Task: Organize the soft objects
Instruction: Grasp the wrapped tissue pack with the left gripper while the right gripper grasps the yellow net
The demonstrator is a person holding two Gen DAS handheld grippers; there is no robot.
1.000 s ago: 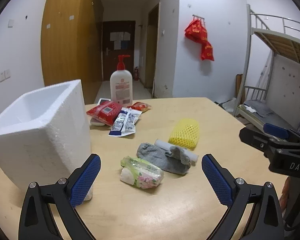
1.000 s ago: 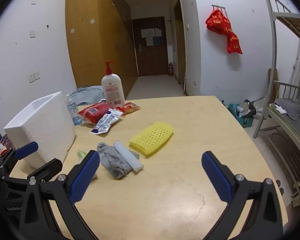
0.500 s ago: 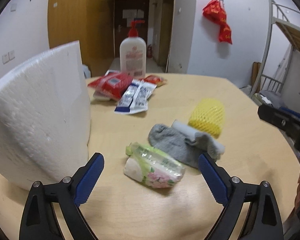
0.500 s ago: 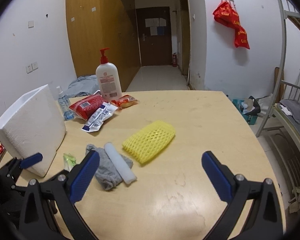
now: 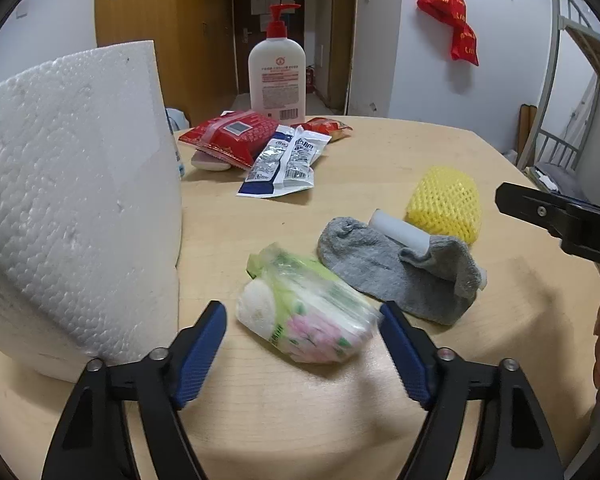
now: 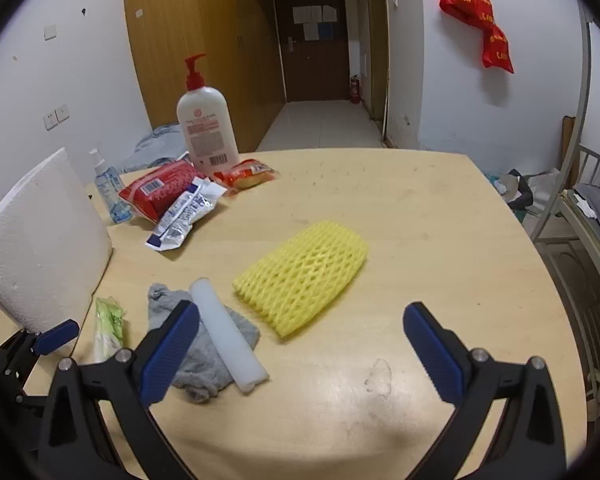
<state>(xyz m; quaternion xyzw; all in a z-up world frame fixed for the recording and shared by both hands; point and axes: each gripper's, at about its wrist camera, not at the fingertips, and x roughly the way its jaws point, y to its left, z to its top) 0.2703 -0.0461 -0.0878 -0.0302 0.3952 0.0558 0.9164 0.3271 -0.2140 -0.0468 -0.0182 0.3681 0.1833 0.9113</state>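
the left tool points down at the worktop, its jaws closing around a tissue pack in clear green and pink wrap. the pack lies between the blue pads, and the pads do not yet press on it, with a gap on the nine o'clock side and the three o'clock pad right at the wrap's edge. a white foam box stands at nine o'clock of the pack, close to the left pad.

at two o'clock of the pack lies a grey sock, with a white foam stick resting across it. the yellow foam net sits just beyond the stick, touching or nearly so.

the right tool has its jaws wide apart, nothing between them. the yellow net lies at twelve o'clock ahead of it, and the sock and stick are by its left pad.

at the far edge stand a pump bottle, a red packet and silver sachets.
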